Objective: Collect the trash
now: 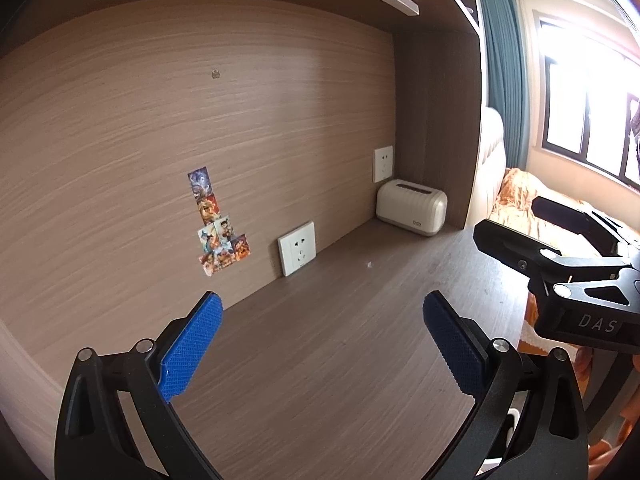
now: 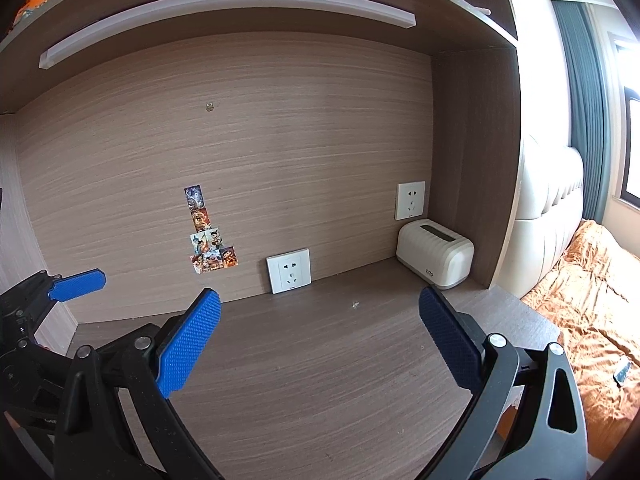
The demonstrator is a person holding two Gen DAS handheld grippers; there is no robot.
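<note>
A tiny white scrap (image 1: 369, 265) (image 2: 355, 304) lies on the brown wooden desk (image 1: 320, 360) (image 2: 320, 380), in front of the back wall and ahead of both grippers. My left gripper (image 1: 323, 300) is open above the desk, its blue pads wide apart and nothing between them. My right gripper (image 2: 320, 296) is open too and holds nothing. It appears as a black body at the right edge of the left wrist view (image 1: 507, 216). At the left edge of the right wrist view shows one of the left gripper's blue pads (image 2: 78, 280).
A cream ribbed box (image 1: 412, 208) (image 2: 434, 254) with a slot in its top stands in the back right corner. Two wall sockets (image 2: 289, 271) (image 2: 410, 200) and stickers (image 2: 206, 236) are on the back panel. A shelf (image 2: 224, 12) hangs overhead. Beyond the desk's right edge is an orange-covered bed (image 2: 592, 300).
</note>
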